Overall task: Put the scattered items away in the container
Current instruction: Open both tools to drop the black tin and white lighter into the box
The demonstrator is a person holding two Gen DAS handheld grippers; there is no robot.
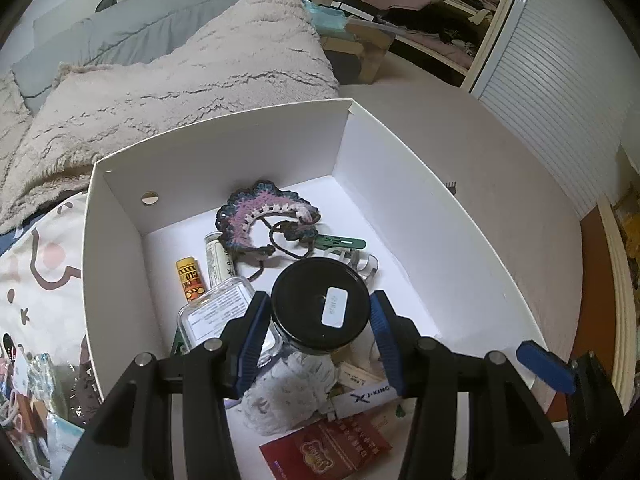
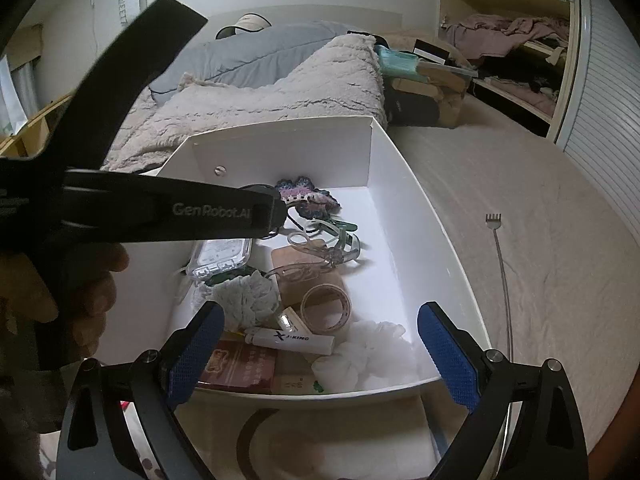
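White box sits on a bed, used as the landmark here. Left gripper is over the near half of the box, angled down, blue pads closed against both sides of a black-lidded jar with a white sticker on the lid; jar is held above the box contents, clear glass body below the lid. Right gripper hangs over the box's near edge, jaws spread wide, nothing between them. Inside the box: crocheted piece near the far wall, yellow tube and white tube by the left wall, clear plastic case just left of the jar, green clip behind the jar. Right wrist view also shows a tape roll mid-box, white lighter toward the near wall, red packet in the near left corner, white scrunchie in the near right corner, clear glasses further in. Outside the box to its right a metal back scratcher lies on the beige sheet. Fluffy blanket is piled beyond the far wall.
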